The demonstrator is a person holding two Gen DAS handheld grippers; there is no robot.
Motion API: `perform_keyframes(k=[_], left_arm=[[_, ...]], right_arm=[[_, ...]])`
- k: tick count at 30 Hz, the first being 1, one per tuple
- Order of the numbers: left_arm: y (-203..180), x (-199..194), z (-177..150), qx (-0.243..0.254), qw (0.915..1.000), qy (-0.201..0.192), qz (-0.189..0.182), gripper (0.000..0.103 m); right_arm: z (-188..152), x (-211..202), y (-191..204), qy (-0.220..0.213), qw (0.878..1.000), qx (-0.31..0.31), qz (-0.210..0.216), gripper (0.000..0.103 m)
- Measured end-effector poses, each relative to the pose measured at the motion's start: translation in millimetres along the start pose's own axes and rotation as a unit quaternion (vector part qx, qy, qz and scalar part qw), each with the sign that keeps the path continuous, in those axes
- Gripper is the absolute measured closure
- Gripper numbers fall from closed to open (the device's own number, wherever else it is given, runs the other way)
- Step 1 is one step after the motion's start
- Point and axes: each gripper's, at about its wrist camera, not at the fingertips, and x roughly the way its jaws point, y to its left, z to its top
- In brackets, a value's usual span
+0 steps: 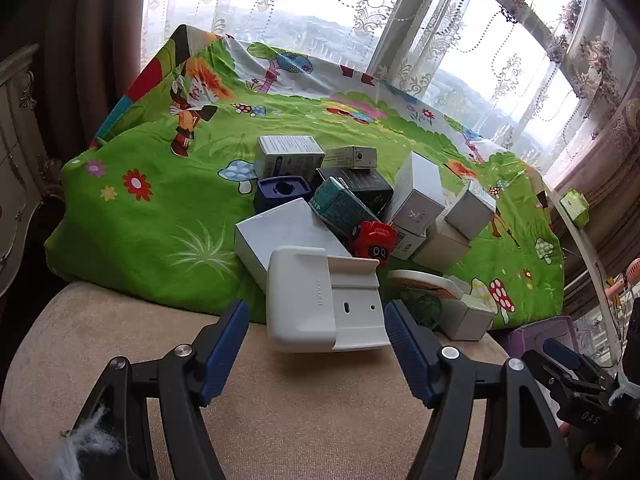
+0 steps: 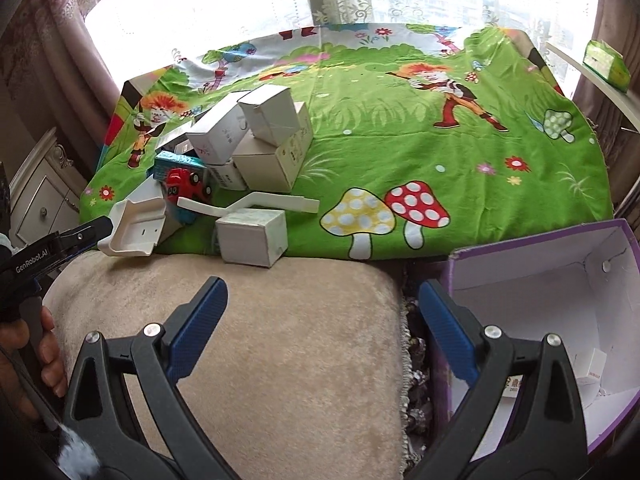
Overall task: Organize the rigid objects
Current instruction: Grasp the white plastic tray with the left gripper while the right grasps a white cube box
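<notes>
A white plastic tray-shaped piece [image 1: 320,300] lies at the near edge of the green cartoon cloth [image 1: 140,216], just ahead of my open, empty left gripper [image 1: 316,320]. It also shows in the right wrist view [image 2: 134,232]. Behind it sits a pile of boxes: a flat white box [image 1: 280,228], a teal box [image 1: 340,204], white boxes [image 1: 420,192], and a red toy car [image 1: 372,236]. My right gripper [image 2: 320,300] is open and empty over the beige cushion [image 2: 280,340]. A purple storage box [image 2: 560,320] with a white inside stands to its right.
A small white cube box [image 2: 252,236] and a white flat strip [image 2: 256,204] lie at the cloth's near edge. A lace-curtained window [image 1: 360,12] is behind. A cream cabinet [image 2: 44,204] stands at the left. A green tissue pack [image 2: 604,64] sits on a sill.
</notes>
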Motion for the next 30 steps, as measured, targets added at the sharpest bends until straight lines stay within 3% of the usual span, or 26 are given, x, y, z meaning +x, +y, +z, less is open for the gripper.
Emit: perform_keyframes(k=[9,14,18,22,26,30], left_arm=[[-1.1,20.2,6.6,0.009,0.9993,0.027,0.024,0.048],[1.0,27.2,6.5,0.008,0.9990,0.037,0.024,0.063],[0.5,26.7,5.3,0.007,0.9991,0.035,0.022,0.063],[2.3,24.9,3.6,0.001,0.9994,0.030,0.017,0.063],[4.8,20.9,1.0,-0.009,0.9996,0.025,0.009,0.064],[3.8,15.7,-1.9,-0.013,0.9997,0.020,0.002,0.064]], right_arm=[[19.3,31.1,34.1,0.022,0.999,-0.045,0.001,0.005],[27.0,46.9,47.5,0.031,0.997,-0.066,-0.012,0.005],[31.4,57.9,49.2,0.040,0.997,-0.067,-0.024,0.006],[32.7,65.3,48.5,0.049,0.996,-0.065,-0.028,0.017],[29.8,71.8,44.5,0.063,0.996,-0.056,-0.022,0.049],[27.3,69.8,42.4,0.060,0.997,-0.050,-0.018,0.054]])
